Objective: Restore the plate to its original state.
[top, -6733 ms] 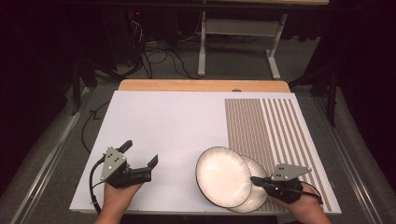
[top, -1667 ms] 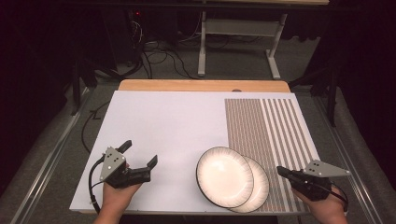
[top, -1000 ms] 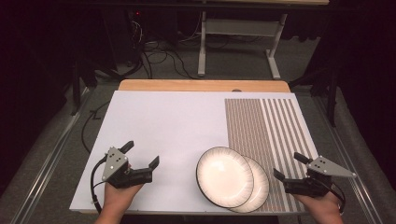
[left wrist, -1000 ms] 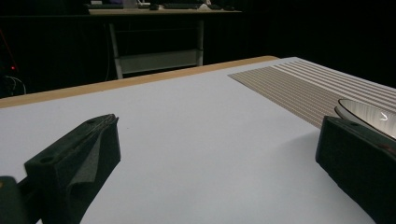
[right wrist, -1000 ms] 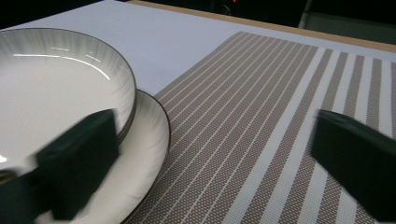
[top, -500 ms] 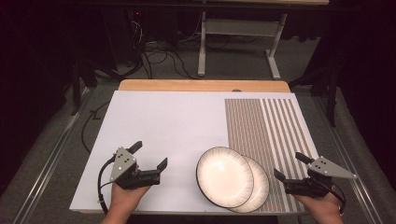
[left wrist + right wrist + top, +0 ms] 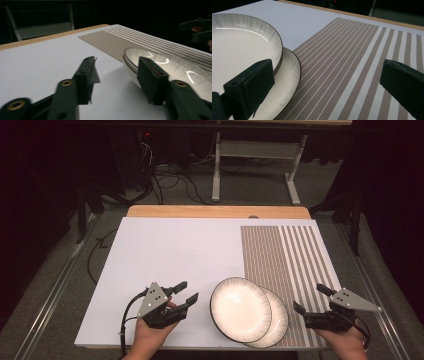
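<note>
Two plates lie stacked and offset at the lower centre of the high view: the upper plate (image 7: 240,309) covers the left part of the lower plate (image 7: 276,321), leaving a crescent of it showing at the right. The lower plate's near rim sits close to the front edge of the tabletop (image 7: 170,250). Its right part lies on the striped mat (image 7: 287,260).

The left tongs (image 7: 183,293) sit at the lower left of the plates, just beside the upper plate's rim and not touching it. Their jaws have just been closing, stand partly apart, and hold nothing. In the left gripper view one jaw overlaps the plate's edge, so contact there is hard to judge.

The right tongs (image 7: 310,299) rest at lower right over the mat, jaws wide apart and empty, near the lower plate.

Both forearms are cut off by the bottom edge. The upper left of the tabletop is open white surface.
</note>
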Demonstrator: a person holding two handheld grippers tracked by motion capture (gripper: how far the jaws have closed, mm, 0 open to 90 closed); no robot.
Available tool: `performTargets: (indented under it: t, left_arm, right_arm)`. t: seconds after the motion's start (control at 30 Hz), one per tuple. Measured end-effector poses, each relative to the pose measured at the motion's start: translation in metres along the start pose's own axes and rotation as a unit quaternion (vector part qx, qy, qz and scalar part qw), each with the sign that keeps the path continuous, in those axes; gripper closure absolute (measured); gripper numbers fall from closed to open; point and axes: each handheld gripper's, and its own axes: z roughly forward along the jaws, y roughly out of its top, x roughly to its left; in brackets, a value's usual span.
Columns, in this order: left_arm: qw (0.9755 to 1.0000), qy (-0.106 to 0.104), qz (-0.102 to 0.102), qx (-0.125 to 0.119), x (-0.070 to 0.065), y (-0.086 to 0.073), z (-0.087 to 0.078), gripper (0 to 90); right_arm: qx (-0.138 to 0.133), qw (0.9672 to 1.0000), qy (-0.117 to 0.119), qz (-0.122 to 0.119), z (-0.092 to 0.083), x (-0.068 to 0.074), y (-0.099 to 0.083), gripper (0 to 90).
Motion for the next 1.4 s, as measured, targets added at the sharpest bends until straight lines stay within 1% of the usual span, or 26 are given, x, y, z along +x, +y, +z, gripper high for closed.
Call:
performTargets:
  t: [0.03,0.07,0.1,0.13,0.2,0.3,0.5,0.7,0.87,1.13,1.3,1.33,1.4]
  left_arm:
    - [1.0,-0.008,-0.003,0.004,-0.001,0.0,0.002,63.8]
    - [0.9999,-0.014,-0.004,0.007,-0.002,-0.001,0.003,63.8]
    - [0.9997,-0.02,-0.003,0.014,-0.003,-0.001,0.005,68.4]
    - [0.9995,-0.024,0.002,0.018,-0.005,-0.002,0.007,73.6]
    - [0.999,-0.031,0.011,0.031,-0.01,-0.003,0.01,81.2]
    - [0.9984,-0.034,0.016,0.043,-0.016,-0.004,0.016,89.2]
    - [0.997,-0.036,0.022,0.064,-0.022,-0.008,0.024,89.9]
    - [0.9965,-0.037,0.023,0.071,-0.026,-0.01,0.028,90.0]
    - [0.9955,-0.04,0.03,0.08,-0.03,-0.012,0.033,90.0]
    - [0.9969,-0.029,0.021,0.07,-0.024,-0.011,0.03,90.0]
    - [0.9982,-0.015,0.014,0.056,-0.015,-0.009,0.023,89.6]
    - [0.9985,-0.011,0.014,0.051,-0.012,-0.008,0.021,89.0]
    - [0.999,-0.007,0.007,0.044,-0.007,-0.007,0.018,82.0]
  right_arm:
    - [-0.001,1.0,0.001,-0.001,0.0,0.0,0.0,0.7]
    - [-0.001,1.0,0.001,-0.001,0.0,0.0,0.0,0.7]
    - [-0.001,1.0,0.001,-0.001,0.0,-0.001,0.0,0.7]
    - [0.0,1.0,0.0,-0.002,0.0,-0.001,0.0,0.7]
    - [0.001,1.0,-0.002,-0.001,0.0,-0.001,0.0,0.7]
    - [0.001,1.0,-0.002,0.0,0.0,-0.001,0.0,0.7]
    - [0.003,1.0,-0.002,0.001,0.0,0.0,0.0,0.7]
    - [0.002,1.0,-0.002,-0.001,-0.001,-0.001,0.0,0.7]
    - [0.002,1.0,-0.003,-0.001,-0.001,-0.001,0.0,0.7]
    - [0.003,1.0,-0.003,-0.001,-0.001,-0.001,0.0,0.7]
    - [0.0,1.0,-0.003,-0.003,-0.001,-0.001,0.0,0.7]
    - [-0.001,1.0,-0.003,-0.003,-0.001,-0.001,0.001,0.7]
    - [0.0,1.0,-0.003,-0.002,-0.001,-0.001,0.001,0.7]
